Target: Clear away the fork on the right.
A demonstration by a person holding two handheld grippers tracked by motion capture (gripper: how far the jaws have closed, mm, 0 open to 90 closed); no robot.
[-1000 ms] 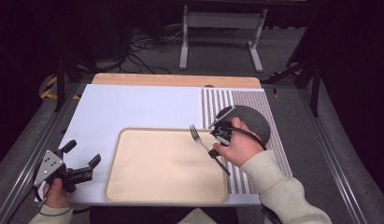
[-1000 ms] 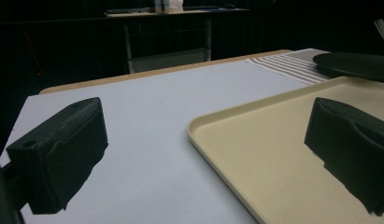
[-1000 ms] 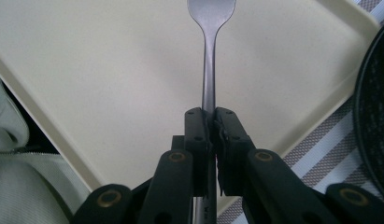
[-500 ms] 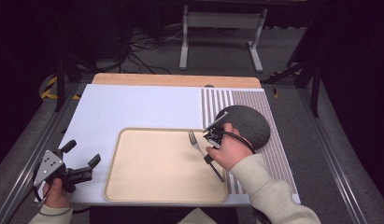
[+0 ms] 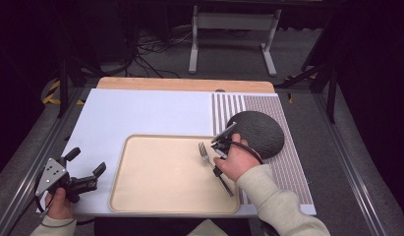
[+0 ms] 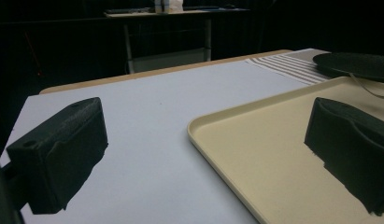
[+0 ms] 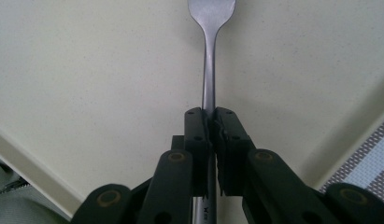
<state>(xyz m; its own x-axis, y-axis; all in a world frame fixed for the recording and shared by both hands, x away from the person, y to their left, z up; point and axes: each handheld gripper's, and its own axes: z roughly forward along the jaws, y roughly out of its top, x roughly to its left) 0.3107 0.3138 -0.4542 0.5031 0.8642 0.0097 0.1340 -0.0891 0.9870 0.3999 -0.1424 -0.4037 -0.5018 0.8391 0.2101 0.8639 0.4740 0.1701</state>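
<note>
A metal fork (image 5: 209, 158) hangs low over the right part of the beige tray (image 5: 155, 196), tines toward the far side. My right gripper (image 5: 220, 147) is shut on its handle. In the right gripper view the fork (image 7: 209, 70) runs up from between the pressed jaws of the right gripper (image 7: 210, 126), with the tray (image 7: 87, 74) right beneath. My left gripper (image 5: 86, 169) rests at the table's near left corner, held by a hand, jaws wide apart with nothing between them. In the left gripper view the left gripper (image 6: 203, 154) faces the tray's rim (image 6: 199, 135).
A dark round plate (image 5: 258, 132) lies on the striped mat (image 5: 288, 162) to the right of the tray. A white sheet (image 5: 140, 113) covers the table's left and middle. A wooden board edge (image 5: 185, 84) runs along the far side.
My right hand has come down and a little toward the near side, bringing the fork lower over the tray. The left gripper has kept still.
</note>
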